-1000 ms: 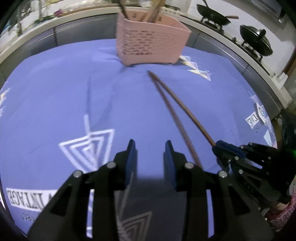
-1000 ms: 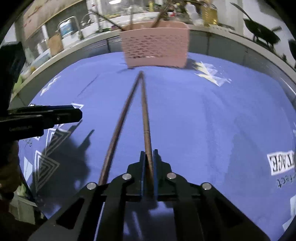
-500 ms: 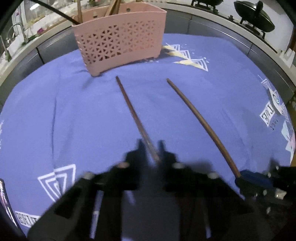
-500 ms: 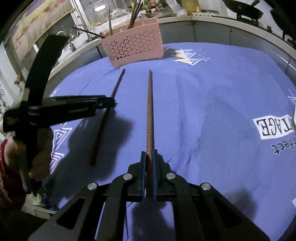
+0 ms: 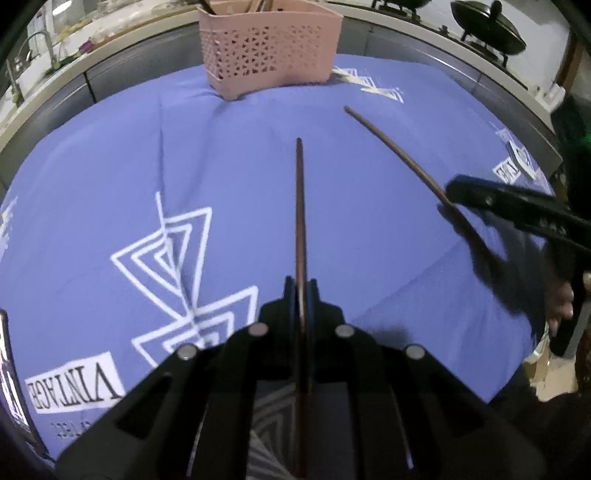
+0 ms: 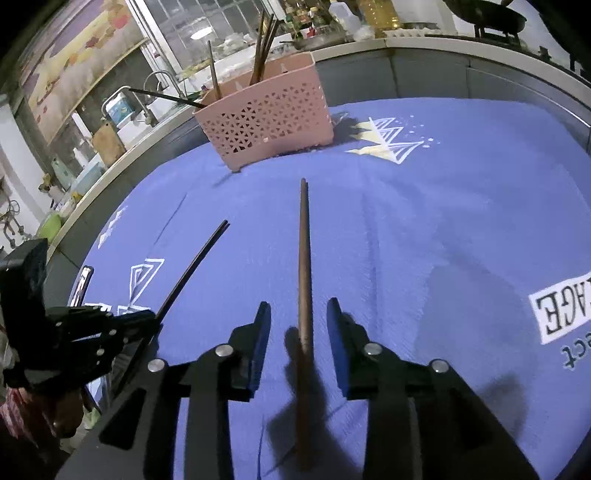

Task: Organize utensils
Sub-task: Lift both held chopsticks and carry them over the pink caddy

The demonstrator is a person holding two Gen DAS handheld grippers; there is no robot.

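My left gripper (image 5: pixel 300 291) is shut on a brown chopstick (image 5: pixel 300 206) that points toward the pink basket (image 5: pixel 269 48) at the back of the table. The right wrist view shows the left gripper (image 6: pixel 147 319) at the left, gripping that chopstick (image 6: pixel 195 266). A second chopstick (image 6: pixel 303 258) runs between the fingers of my right gripper (image 6: pixel 299 314). Its jaws are opening and the pads stand clear of the stick. In the left wrist view this second chopstick (image 5: pixel 395 147) reaches from the right gripper (image 5: pixel 458 192) toward the basket. The basket (image 6: pixel 266 122) holds several upright utensils.
A blue cloth (image 5: pixel 221 166) with white triangle prints and a "VINTAGE" label covers the table. Black woks (image 5: pixel 487 26) sit on a stove behind the far right edge. A sink tap (image 6: pixel 162 81) stands beyond the far left. A phone (image 6: pixel 83 284) lies at the left edge.
The left gripper moved over one chopstick, closed on it and now holds it. The right gripper, earlier shut on the other chopstick, has spread its jaws off it.
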